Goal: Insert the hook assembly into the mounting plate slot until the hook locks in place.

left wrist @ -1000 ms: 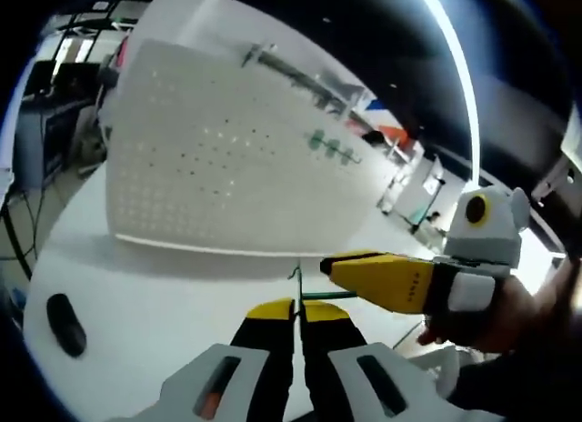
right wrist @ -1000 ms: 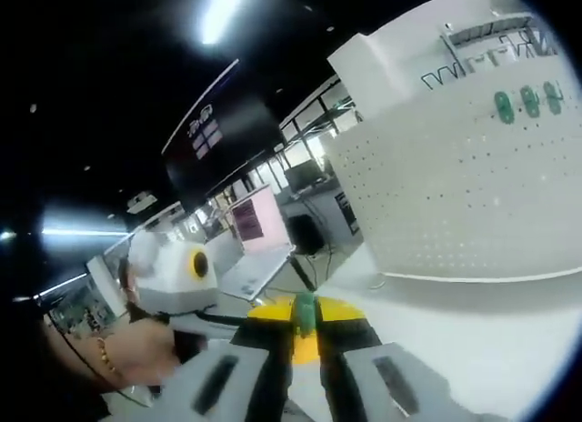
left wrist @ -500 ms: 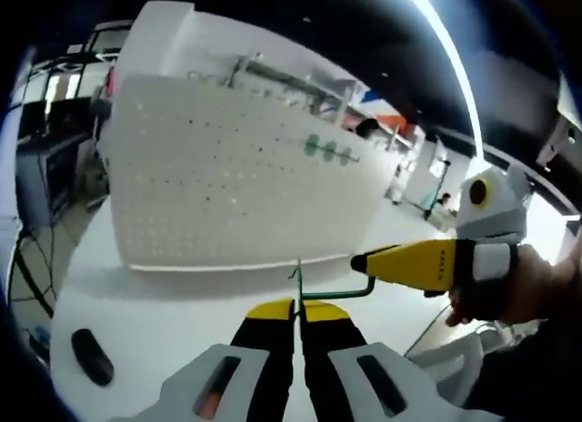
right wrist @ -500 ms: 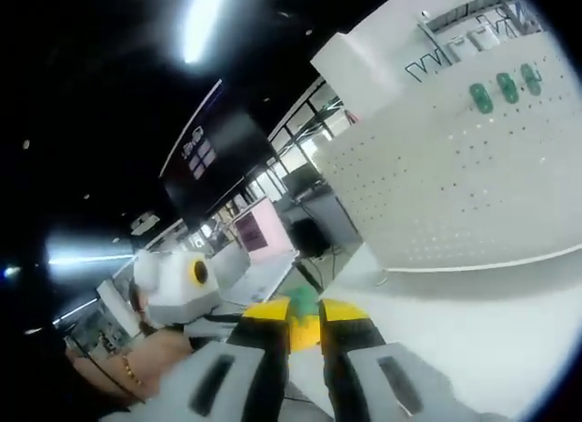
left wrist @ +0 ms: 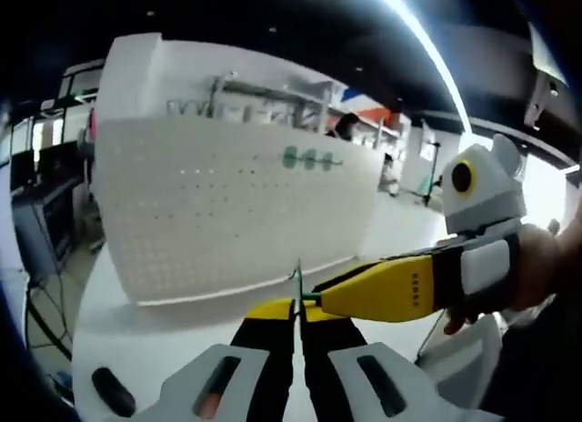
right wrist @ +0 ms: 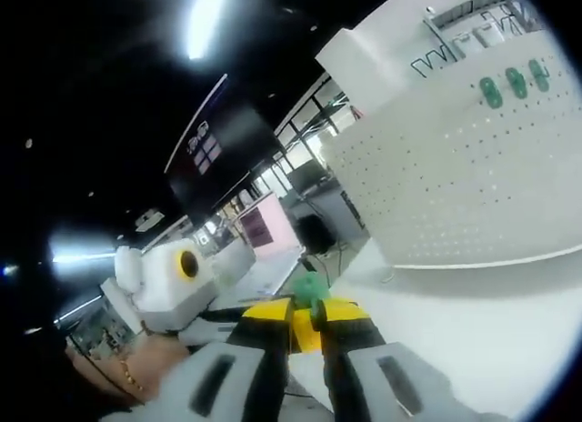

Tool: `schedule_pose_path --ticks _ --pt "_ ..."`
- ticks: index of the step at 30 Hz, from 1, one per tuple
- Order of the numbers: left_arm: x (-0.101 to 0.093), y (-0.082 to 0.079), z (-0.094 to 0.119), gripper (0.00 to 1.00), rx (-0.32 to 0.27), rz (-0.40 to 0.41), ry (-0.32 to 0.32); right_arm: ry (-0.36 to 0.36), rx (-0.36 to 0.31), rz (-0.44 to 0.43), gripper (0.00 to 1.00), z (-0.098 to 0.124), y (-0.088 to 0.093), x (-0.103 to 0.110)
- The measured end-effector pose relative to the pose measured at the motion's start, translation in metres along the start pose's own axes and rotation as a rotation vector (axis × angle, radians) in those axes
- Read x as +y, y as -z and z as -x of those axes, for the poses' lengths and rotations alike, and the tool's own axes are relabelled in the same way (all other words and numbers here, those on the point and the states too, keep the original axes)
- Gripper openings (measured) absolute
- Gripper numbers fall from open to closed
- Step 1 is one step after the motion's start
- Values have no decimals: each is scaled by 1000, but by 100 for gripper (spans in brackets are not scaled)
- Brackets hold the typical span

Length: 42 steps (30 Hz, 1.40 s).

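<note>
Green hook [left wrist: 301,297] sits clamped between both grippers — left gripper [left wrist: 296,306] jaws together on its thin end, right gripper [right wrist: 306,311] pinching its green tip; since a second ago we have closed in; white pegboard [left wrist: 227,213] stays far, insertion not begun.

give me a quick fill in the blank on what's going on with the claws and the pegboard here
1. The left claw is shut on a thin green ____.
2. The three pegs mounted on the white pegboard are ____ in colour.
3. The right claw is shut on a green ____ of the hook.
4. The tips of both claws are ____ in colour.

Missing words: hook; green; end; yellow
</note>
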<state>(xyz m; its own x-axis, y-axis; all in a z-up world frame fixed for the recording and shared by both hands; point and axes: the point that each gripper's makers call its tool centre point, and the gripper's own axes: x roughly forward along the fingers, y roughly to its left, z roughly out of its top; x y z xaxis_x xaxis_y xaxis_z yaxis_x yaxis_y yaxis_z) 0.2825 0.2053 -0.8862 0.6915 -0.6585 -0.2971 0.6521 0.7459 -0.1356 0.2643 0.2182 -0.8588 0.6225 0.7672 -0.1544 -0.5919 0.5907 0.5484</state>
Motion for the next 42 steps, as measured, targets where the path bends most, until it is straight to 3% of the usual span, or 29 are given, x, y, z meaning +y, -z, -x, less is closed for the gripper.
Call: schedule_pose_path --ticks 3,8,13,19,26,29,33,38,40,42 --pt "1 -2 -1 1 -4 -2 -8 14 -12 15 6 0 -1 -1" --pt "2 -2 -2 1 4 -10 -17 29 -21 124 2 0 -3 -4" --pt "1 1 -5 2 22 79 20 45 -37 155 1 0 -4 -4" --pt "0 9 -4 3 36 -39 10 41 -3 184 0 -1 4 -5" --pt "-1 15 -4 5 61 -48 27 43 18 212 0 0 10 -6" --pt "-2 18 -3 10 74 -55 23 45 16 220 0 1 8 -6" --pt "-4 18 -4 25 75 -59 22 48 12 222 0 1 7 -7" --pt "-7 19 -5 32 79 -69 36 64 4 221 0 5 4 -12" --pt "-9 24 -5 29 99 -21 58 78 1 216 0 7 3 -18" --pt "-9 23 -4 26 83 -8 69 87 -2 215 0 10 1 -22"
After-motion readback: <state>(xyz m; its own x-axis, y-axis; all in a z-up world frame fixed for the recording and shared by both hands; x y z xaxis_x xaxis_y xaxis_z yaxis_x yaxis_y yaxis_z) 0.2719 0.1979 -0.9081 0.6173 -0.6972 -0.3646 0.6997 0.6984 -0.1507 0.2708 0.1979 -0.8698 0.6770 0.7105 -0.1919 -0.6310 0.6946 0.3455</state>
